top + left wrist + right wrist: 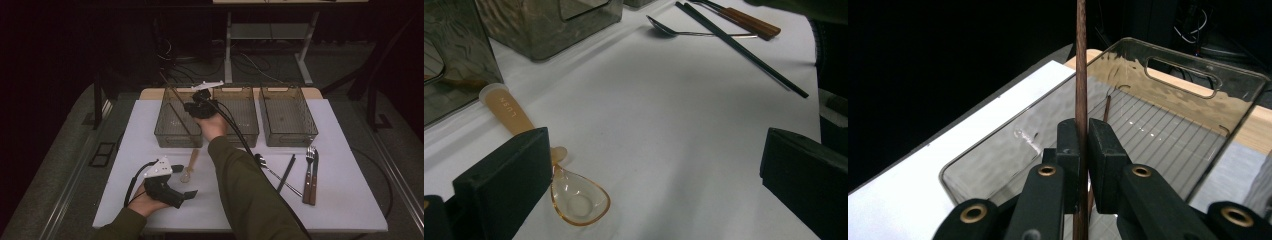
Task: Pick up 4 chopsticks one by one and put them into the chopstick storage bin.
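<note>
Over the left of three clear smoked bins (pixel 178 120) at the far side of the white table (pixel 150 125), the right gripper (pixel 196 108) is held out at arm's length, its grey three-cornered plate uppermost. Its own view looks down into that bin (pixel 1158 130), and its jaws are pinched tight on a dark brown wooden chopstick (pixel 1081 75) that stands nearly upright between them, rising out of the top of the picture. A second brown chopstick (pixel 1107 109) lies slanted on the ribbed floor of the same bin.

Near the front left of the table, the left gripper (pixel 186 195) rests low in the person's hand, jaws spread wide with nothing between them. Just beyond it lies a translucent amber spoon (pixel 190 165); in the left gripper view its bowl (pixel 579 200) sits just beside the left-hand jaw, and its pale handle (pixel 506 110), printed with letters, runs back toward a bin wall.

To the right of the person's olive sleeve (pixel 240 185), a metal spoon (pixel 272 172), a black chopstick (pixel 286 172), and a fork (pixel 308 172) and a second piece of cutlery beside it, both with brown wooden handles, lie apart on the table in front of the right-hand bin (pixel 288 115). The middle bin (pixel 242 117) sits between the other two.
</note>
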`<state>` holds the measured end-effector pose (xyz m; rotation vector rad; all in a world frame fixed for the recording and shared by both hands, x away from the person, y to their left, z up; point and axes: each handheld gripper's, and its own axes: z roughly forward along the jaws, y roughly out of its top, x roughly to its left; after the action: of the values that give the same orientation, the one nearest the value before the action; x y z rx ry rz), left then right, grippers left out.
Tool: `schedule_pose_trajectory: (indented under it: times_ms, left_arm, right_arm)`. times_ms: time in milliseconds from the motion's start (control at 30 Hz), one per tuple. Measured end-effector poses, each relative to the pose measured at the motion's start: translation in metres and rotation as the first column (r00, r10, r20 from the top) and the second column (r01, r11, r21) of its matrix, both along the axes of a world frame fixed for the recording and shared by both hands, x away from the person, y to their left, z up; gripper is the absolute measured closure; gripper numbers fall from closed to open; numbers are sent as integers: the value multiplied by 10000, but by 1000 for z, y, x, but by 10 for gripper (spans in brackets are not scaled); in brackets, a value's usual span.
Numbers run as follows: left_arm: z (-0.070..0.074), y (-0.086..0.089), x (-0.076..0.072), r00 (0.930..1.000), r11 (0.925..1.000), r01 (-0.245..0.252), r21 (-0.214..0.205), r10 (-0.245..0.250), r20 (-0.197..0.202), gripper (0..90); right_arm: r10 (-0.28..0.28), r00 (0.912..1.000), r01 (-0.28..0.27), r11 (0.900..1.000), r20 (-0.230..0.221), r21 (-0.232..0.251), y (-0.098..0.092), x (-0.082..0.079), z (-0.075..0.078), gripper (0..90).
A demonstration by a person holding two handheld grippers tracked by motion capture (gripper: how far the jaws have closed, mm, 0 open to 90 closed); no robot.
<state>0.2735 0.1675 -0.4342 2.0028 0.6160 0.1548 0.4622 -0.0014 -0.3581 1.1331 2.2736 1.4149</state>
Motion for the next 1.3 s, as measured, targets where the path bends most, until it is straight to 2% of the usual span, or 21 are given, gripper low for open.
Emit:
schedule_pose_trajectory:
  times_ms: [200,367,600,667,700,833,1067,1133,1300]
  left_arm:
    - [0,0,0,10000,10000,49,-10,-49,67,0]
    - [1,0,0,10000,10000,69,-65,-68,26,0]
    - [1,0,0,9999,9999,110,-63,-109,44,0]
    - [1,0,0,9999,9999,119,-62,-119,46,0]
    - [1,0,0,9999,9999,125,-56,-124,49,0]
    - [1,0,0,9999,9999,142,-63,-142,60,0]
    - [2,0,0,9998,9999,145,-39,-144,98,0]
    - [2,0,0,9998,9999,158,-21,-158,89,0]
    - [1,0,0,9999,9999,152,-31,-152,57,0]
  right_arm:
    - [-1,9999,1,10000,-117,-44,12,6,-7,838]
    - [-169,9991,164,9998,-383,-140,16,10,-19,838]
    - [-362,9971,302,9956,-672,-891,24,10,-34,824]
    - [-517,9961,448,9945,-719,-947,23,11,-35,701]
    - [-377,9957,304,9958,-841,-866,22,11,-34,659]
    - [-404,9964,324,9940,-743,-1049,19,10,-29,517]
    - [114,9970,-185,9955,-769,-926,11,2,-17,432]
    - [287,9951,-363,9962,-948,-797,8,0,-15,418]
    - [453,9957,-517,9956,-810,-784,-6,-8,-8,391]
